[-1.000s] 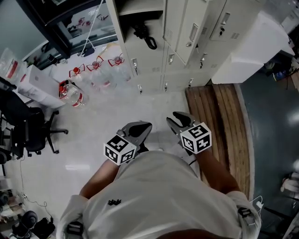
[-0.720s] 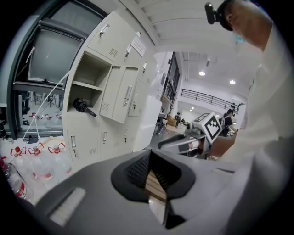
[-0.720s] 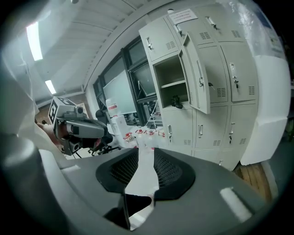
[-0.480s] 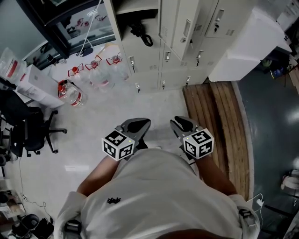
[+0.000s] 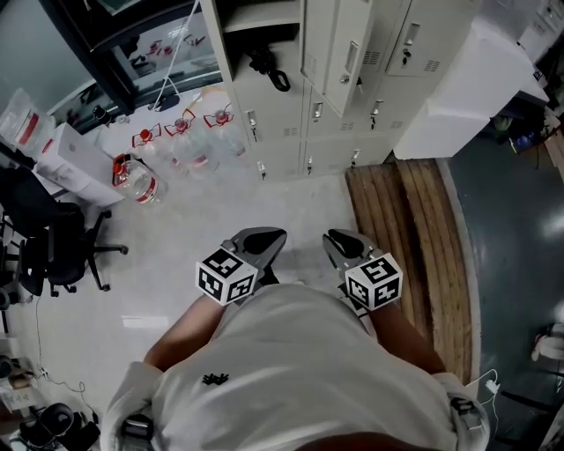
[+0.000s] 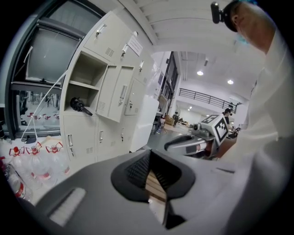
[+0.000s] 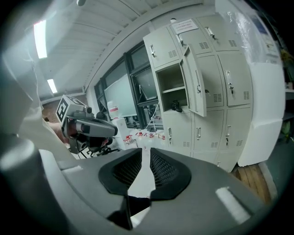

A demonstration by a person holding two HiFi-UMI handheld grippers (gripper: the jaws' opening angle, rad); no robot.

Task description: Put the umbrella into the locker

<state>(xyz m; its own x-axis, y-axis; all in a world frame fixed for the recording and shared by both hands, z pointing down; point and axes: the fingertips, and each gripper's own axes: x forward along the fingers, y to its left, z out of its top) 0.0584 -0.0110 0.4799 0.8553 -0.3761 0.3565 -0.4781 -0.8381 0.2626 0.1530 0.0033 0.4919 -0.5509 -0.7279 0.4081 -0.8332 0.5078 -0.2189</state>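
Observation:
The black folded umbrella [image 5: 269, 69] lies in the open locker compartment [image 5: 256, 22] at the top of the head view, its looped end hanging over the shelf edge. It also shows in the left gripper view, umbrella [image 6: 79, 105], and in the right gripper view, umbrella [image 7: 176, 107]. Both grippers are held close to the person's body, far from the lockers. My left gripper [image 5: 273, 236] is shut, its pads meeting at the tips with nothing in them [image 6: 149, 153]. My right gripper [image 5: 335, 238] has just been closing; a narrow gap remains and nothing is between its pads [image 7: 146, 151].
Several water bottles with red handles [image 5: 181, 132] stand on the floor left of the lockers. A black office chair [image 5: 57, 242] is at the far left. A wooden platform [image 5: 414, 229] lies to the right, below a large white unit [image 5: 467, 84]. The locker door [image 5: 339, 53] stands ajar.
My right gripper has slid slightly lower in the head view, toward the person's body. The left gripper has hardly moved. The umbrella stays in the locker.

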